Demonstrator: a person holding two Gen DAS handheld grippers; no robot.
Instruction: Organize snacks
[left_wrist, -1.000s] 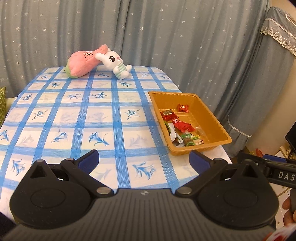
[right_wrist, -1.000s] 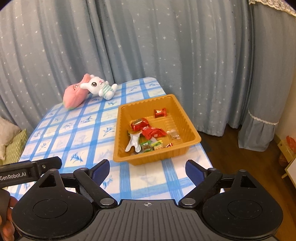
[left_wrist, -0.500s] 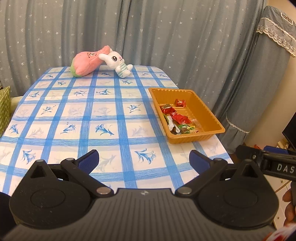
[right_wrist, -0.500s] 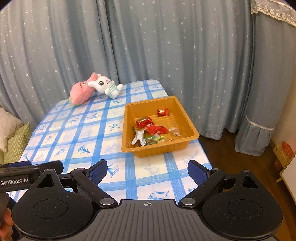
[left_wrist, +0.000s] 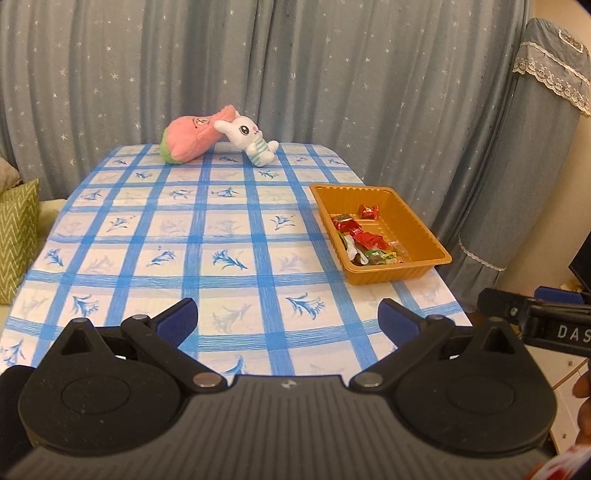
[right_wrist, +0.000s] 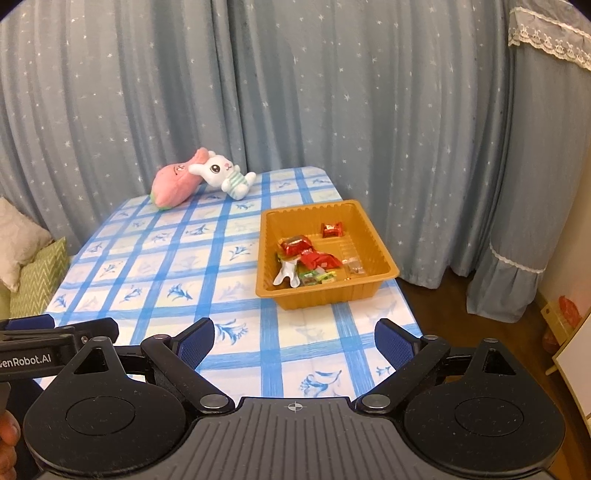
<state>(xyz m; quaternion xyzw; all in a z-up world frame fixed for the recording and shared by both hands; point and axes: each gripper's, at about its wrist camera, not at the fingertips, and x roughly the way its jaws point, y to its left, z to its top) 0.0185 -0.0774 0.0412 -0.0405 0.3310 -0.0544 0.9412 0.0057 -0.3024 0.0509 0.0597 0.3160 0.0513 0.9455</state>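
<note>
An orange plastic tray (left_wrist: 436, 254) (right_wrist: 384, 275) stands near the right edge of the blue-checked table (left_wrist: 207, 229) (right_wrist: 166, 266). Inside lie several wrapped snacks (left_wrist: 364, 242) (right_wrist: 310, 256): red wrappers, a white one, green-yellow ones and a clear packet. My left gripper (left_wrist: 288, 321) hangs open over the table's near edge, well short of the tray, with nothing between its blue pads. My right gripper (right_wrist: 293, 341) is open too, empty, pointing at the tray from the near side.
A pink plush (left_wrist: 188, 138) (right_wrist: 173, 182) and a white rabbit plush (left_wrist: 247, 134) (right_wrist: 225, 173) lie at the table's far end, before grey-blue starry curtains (left_wrist: 332, 74). A green zigzag cushion (left_wrist: 16, 236) (right_wrist: 40, 273) sits left of the table. Floor and a covered object (right_wrist: 517, 203) are to the right.
Both grippers have drawn back and risen from the table, so the tray and plush toys look smaller and farther. Both stay open and empty.
</note>
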